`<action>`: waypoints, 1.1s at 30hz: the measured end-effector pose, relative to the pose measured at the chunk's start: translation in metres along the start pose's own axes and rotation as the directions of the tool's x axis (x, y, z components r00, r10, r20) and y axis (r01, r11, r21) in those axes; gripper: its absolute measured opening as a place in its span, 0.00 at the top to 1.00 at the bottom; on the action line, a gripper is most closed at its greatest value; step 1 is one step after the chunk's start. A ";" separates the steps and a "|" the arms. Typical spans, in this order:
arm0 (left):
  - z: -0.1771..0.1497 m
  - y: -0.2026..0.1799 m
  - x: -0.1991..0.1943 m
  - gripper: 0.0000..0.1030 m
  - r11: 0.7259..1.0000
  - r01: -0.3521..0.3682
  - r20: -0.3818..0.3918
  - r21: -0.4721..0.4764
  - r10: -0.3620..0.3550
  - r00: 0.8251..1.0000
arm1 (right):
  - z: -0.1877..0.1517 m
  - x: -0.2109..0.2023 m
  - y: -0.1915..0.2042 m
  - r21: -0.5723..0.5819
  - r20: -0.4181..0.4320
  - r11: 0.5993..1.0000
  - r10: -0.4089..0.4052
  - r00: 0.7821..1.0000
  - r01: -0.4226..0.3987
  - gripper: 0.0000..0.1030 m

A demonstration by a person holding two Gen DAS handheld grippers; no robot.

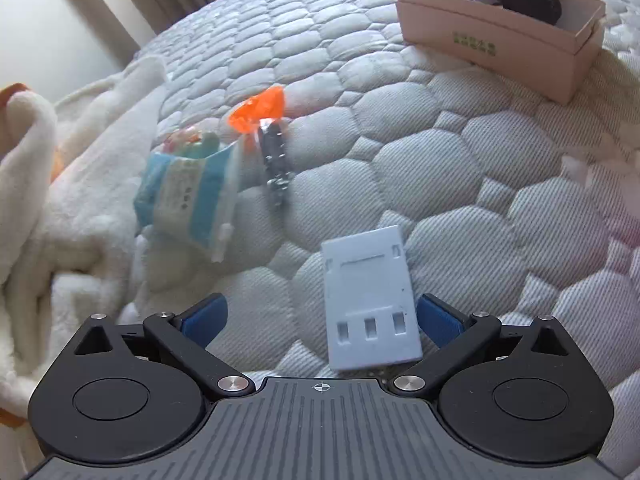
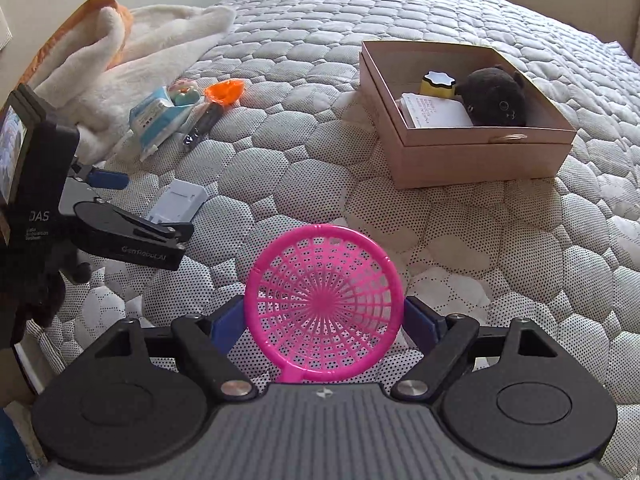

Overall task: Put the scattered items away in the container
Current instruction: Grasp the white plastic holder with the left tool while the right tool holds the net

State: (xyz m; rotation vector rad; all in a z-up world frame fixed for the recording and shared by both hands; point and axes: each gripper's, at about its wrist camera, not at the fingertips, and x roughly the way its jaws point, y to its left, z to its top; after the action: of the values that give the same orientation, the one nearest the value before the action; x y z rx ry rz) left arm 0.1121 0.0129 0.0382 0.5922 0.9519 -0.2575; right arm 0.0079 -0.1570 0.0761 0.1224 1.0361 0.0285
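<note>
A pink cardboard box (image 2: pixel 480 156) stands on the quilted bed, holding a black plush toy (image 2: pixel 496 98), a yellow-and-black item and a white card; it also shows in the left wrist view (image 1: pixel 488 40). My left gripper (image 1: pixel 320 316) is open, with a pale blue flat plastic piece (image 1: pixel 370 300) lying between its fingers, nearer the right one. That piece also shows in the right wrist view (image 2: pixel 178 202). My right gripper (image 2: pixel 326 320) is open around a pink plastic mesh strainer (image 2: pixel 324 300) on the bed. A blue-and-white packet (image 1: pixel 188 192), an orange piece (image 1: pixel 260 112) and a dark packet (image 1: pixel 276 160) lie farther off.
A white fluffy blanket (image 2: pixel 120 52) is heaped along the bed's left side, over something orange. The left gripper's body (image 2: pixel 120 236) sits at the left of the right wrist view. A wall and curtains stand beyond the bed.
</note>
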 end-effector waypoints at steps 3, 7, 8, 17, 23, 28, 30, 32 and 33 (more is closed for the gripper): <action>-0.016 0.029 0.003 0.00 0.991 -0.127 -0.022 0.039 0.128 0.991 | 0.005 0.009 0.001 0.013 -0.011 1.000 0.013 1.000 -0.013 0.19; -0.027 0.081 0.009 0.00 0.987 -0.119 -0.077 -0.111 0.111 0.991 | 0.015 0.017 0.011 0.009 -0.005 0.999 0.045 0.999 -0.044 0.19; -0.027 0.091 0.007 0.00 0.980 -0.032 -0.071 -0.194 0.019 0.997 | 0.017 0.019 0.015 0.002 -0.004 0.999 0.052 0.999 -0.052 0.19; -0.005 0.076 0.023 0.00 0.881 0.176 0.022 -0.439 -0.185 0.983 | 0.015 0.026 0.031 -0.030 -0.031 0.997 0.065 0.997 -0.066 0.19; -0.002 0.066 0.036 0.00 0.898 0.129 -0.016 -0.419 -0.150 0.989 | 0.009 0.026 0.027 -0.013 -0.040 0.999 0.052 0.998 -0.053 0.19; 0.000 0.056 0.041 0.01 0.929 0.087 -0.028 -0.359 -0.103 0.994 | -0.001 0.022 0.026 0.013 -0.032 0.999 0.036 0.999 -0.036 0.19; 0.000 0.051 0.037 0.08 0.942 0.084 -0.026 -0.325 -0.098 0.995 | -0.005 0.016 0.025 0.024 -0.023 0.999 0.031 0.999 -0.030 0.19; 0.001 0.047 0.031 0.08 0.949 0.093 -0.024 -0.302 -0.105 0.994 | -0.009 0.009 0.024 0.036 -0.014 0.999 0.020 1.000 -0.020 0.19; 0.001 0.044 0.027 0.08 0.952 0.105 -0.018 -0.287 -0.114 0.993 | -0.012 0.006 0.023 0.042 -0.010 0.999 0.013 1.000 -0.013 0.19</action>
State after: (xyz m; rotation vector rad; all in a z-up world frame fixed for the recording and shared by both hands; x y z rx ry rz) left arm 0.1484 0.0496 0.0325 0.2790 1.0351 -0.2039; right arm 0.0014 -0.1325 0.0678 0.1675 1.0465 0.0192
